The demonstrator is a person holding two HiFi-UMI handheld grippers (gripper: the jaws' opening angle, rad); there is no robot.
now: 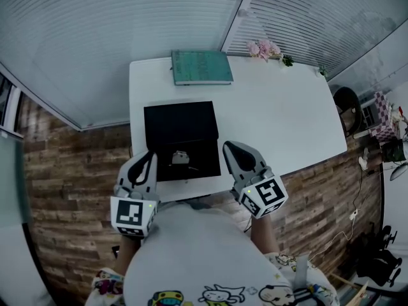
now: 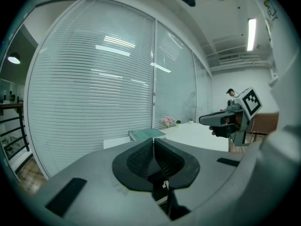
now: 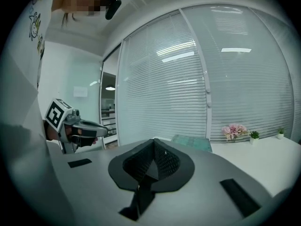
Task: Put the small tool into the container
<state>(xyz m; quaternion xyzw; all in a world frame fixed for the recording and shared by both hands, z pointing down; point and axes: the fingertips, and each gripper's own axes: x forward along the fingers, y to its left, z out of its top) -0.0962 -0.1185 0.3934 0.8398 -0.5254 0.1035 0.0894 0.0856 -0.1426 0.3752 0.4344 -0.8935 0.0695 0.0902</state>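
Observation:
A small grey tool lies inside the outline of a black square container on the white table, near its front edge. My left gripper hangs just left of the container's near corner, raised off the table. It is shut and holds nothing, its jaws meeting in the left gripper view. My right gripper hovers just right of the container, also shut and empty. Both gripper views look level over the table, so the tool and container are hidden there.
A green book lies at the table's far edge behind the container. Pink flowers stand at the far right by the window blinds. Wooden floor surrounds the table. A chair and cables sit at the right.

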